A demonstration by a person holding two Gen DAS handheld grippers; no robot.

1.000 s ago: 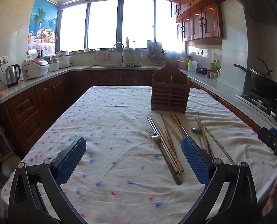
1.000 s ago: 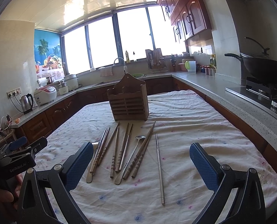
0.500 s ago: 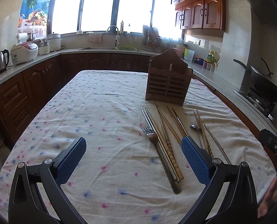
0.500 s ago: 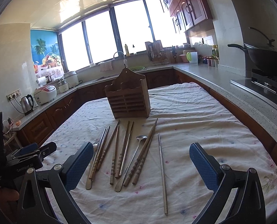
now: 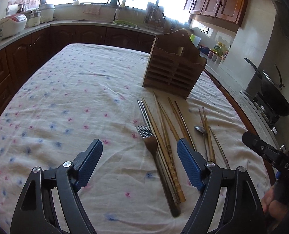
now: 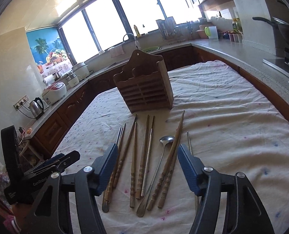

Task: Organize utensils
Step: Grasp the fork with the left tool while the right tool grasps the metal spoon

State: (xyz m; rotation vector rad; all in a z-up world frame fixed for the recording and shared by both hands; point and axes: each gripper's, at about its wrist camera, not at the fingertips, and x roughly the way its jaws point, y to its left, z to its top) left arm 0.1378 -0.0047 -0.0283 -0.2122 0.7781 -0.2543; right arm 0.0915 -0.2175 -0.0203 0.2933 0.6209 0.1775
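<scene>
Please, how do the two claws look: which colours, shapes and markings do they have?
Both the left claw and the right claw have glossy black angular arms with silver pivot screws and flat blue pads with a fine grid texture. White lettering marks each black body when seen from the other camera. No cables show.

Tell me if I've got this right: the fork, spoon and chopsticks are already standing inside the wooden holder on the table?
Not quite. The right wrist view shows the wooden holder empty; the chopsticks and spoon lie flat on the tablecloth before it, as does the fork.
</scene>
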